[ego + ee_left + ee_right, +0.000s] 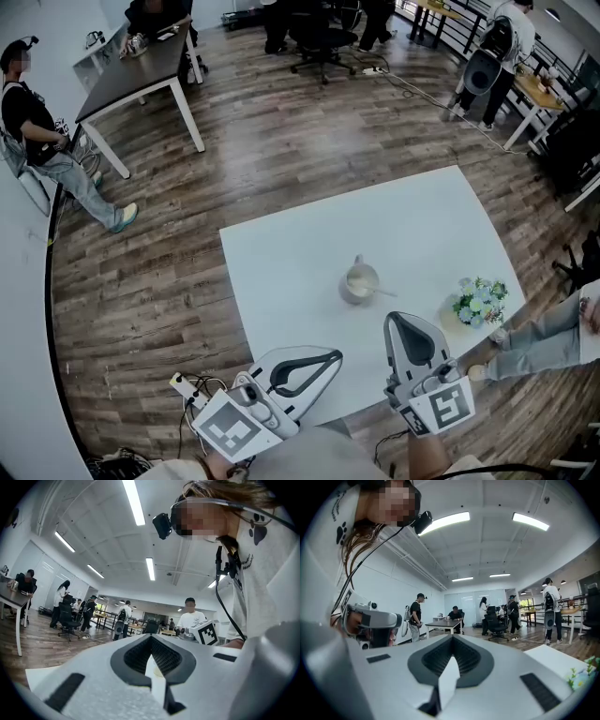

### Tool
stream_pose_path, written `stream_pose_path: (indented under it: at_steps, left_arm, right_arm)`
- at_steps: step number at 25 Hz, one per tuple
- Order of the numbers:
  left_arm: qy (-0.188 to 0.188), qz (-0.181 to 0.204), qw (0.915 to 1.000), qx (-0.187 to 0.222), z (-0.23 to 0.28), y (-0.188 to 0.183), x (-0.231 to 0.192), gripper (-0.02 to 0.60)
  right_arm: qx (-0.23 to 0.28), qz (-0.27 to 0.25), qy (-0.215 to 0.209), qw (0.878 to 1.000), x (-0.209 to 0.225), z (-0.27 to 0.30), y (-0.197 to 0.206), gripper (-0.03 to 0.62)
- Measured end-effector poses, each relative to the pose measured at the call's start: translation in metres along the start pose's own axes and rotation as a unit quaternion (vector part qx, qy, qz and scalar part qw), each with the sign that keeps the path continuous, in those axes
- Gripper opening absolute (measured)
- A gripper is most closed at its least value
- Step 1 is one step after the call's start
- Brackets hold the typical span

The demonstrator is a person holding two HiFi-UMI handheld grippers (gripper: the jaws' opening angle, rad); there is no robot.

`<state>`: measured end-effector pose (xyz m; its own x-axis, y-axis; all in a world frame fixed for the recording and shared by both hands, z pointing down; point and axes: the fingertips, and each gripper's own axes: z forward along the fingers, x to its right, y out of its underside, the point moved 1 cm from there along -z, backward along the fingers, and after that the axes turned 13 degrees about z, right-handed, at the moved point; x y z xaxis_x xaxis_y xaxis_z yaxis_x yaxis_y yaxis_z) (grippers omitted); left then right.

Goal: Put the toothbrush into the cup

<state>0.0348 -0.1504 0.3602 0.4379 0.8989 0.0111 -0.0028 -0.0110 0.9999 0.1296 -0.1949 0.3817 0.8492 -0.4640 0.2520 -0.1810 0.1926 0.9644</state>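
Toothbrush and cup already appear to be together: a thin pale stick leans out over the cup's right rim near the middle of the white tabletop, and I take that to be the brush handle, though it is too small to be sure. The cup is a short, round, greyish mug with a smooth glazed look, a cream-coloured inside and a small handle on its far side. By that reading the placing step is done and the work is at its end, with nothing left to carry. If anything remains, the next move calls only for keeping both tools clear of the cup so the leaning handle is not knocked out. The tabletop is flat, matt and plain white, and it stands over a floor of dark, streaky wood planks. A small bunch of pale blue and white flowers sits near the table's right corner, well apart from the cup. At the near edge, the left gripper points toward the upper right with its jaws pressed together on nothing. The right gripper points away from the person, its jaws likewise closed tight and empty. Both are smooth light-grey shells with dark ribbed pads, and each carries a cube of black-and-white square markers.
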Motion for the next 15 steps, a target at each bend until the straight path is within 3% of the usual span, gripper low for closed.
stream_pose_path:
  at_steps: [15]
  left_arm:
    - [-0.001,0.014,0.9999,0.003,-0.031,-0.013,0.028,0.008]
  right_arm:
    - [0.008,-0.002,-0.027,1.000,-0.075,-0.066,-0.010,0.017]
